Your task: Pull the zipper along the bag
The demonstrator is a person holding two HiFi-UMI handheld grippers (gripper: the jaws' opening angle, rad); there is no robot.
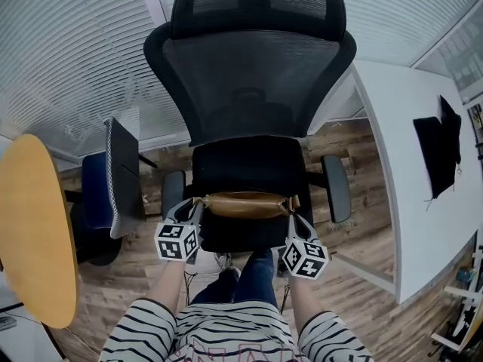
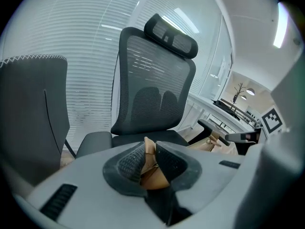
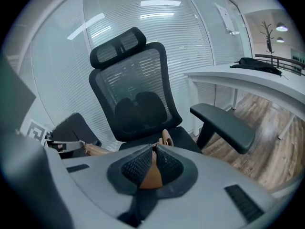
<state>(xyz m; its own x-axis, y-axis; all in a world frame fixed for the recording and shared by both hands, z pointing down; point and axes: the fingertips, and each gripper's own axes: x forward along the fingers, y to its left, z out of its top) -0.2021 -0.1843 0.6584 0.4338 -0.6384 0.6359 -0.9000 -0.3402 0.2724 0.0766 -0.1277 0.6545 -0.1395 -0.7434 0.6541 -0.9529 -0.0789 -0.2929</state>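
Where the left hand-held gripper [image 2: 150,160] bites: jaws nearly together, clamped on a fold of tan leather at the left end of the bag [image 1: 247,204].
Right hand-held gripper [image 3: 153,165]: jaws likewise pressed close on tan leather at the bag's right end; a small leather tab pokes up just past them.
Bag, position: lying across the front part of the office chair seat [image 1: 249,161], spanning the gap between the two hand-held grippers.
Bag, long axis: left to right in the head view, crosswise to the person; each hand-held gripper meets it end-on.
Zipper: presumably along the bag's upper edge; neither slider nor pull can be made out in any view.
Nearer hand: cannot tell, since each holds one end and the slider's end is not visible.
Coming move, judged: travel will run along the left-to-right axis, one end anchored while the other hand-held gripper draws the pull toward or away from it.
Chair: black mesh back with headrest; armrests [image 1: 336,188] either side of the seat.
Surroundings: white tabletop [image 1: 400,202] at right bearing a dark object [image 1: 441,148]; round yellow tabletop [image 1: 30,232] at left; wood floor [image 1: 362,277]; blinds behind.
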